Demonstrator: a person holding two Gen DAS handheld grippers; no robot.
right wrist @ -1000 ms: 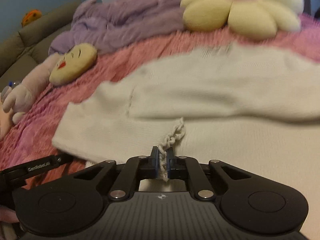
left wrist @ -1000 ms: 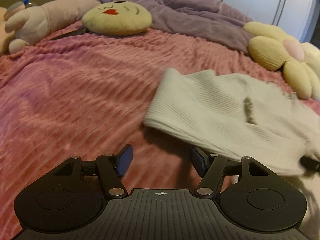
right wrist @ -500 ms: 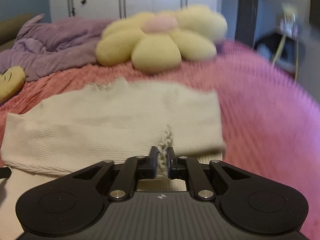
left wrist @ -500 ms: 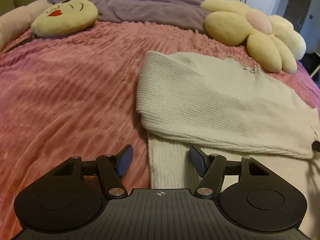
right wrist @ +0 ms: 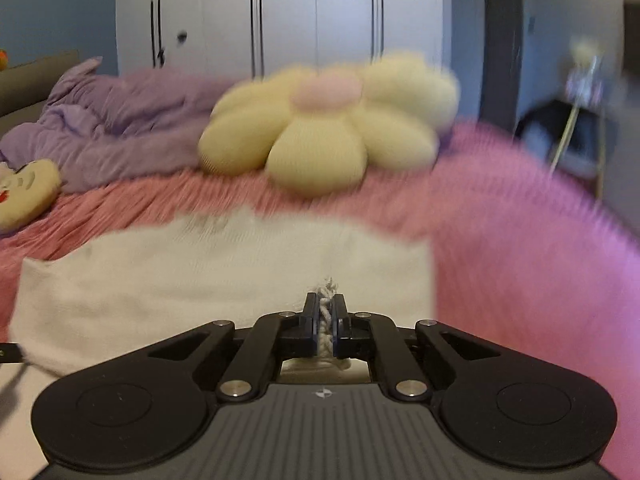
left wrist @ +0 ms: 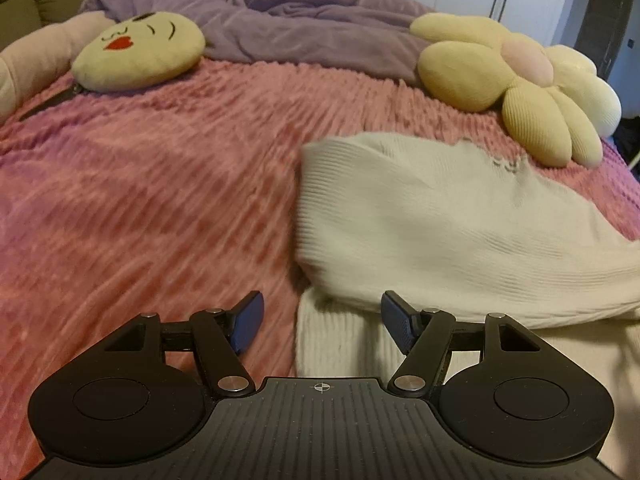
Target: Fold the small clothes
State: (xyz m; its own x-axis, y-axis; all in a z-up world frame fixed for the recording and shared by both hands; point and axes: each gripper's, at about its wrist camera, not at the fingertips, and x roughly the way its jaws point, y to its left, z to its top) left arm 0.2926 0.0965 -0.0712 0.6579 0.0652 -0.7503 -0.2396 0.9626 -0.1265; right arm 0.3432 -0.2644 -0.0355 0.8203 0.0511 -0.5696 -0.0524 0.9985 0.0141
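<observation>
A cream ribbed knit garment (left wrist: 432,224) lies on the pink bedspread (left wrist: 152,200), with one layer folded over another. My left gripper (left wrist: 322,322) is open and empty, its blue pads astride the garment's near left edge. In the right wrist view the garment (right wrist: 192,284) spreads ahead and to the left. My right gripper (right wrist: 326,320) is shut on a knitted cord or edge of the garment.
A yellow flower cushion (left wrist: 516,84) lies just beyond the garment; it also shows in the right wrist view (right wrist: 328,128). A yellow face cushion (left wrist: 140,54) and a rumpled purple blanket (left wrist: 288,12) lie at the back. White wardrobe doors (right wrist: 280,16) stand behind the bed.
The right gripper has carried the held garment edge across, laying a fold over the lower layer. The left gripper has shifted to the garment's left edge, still open.
</observation>
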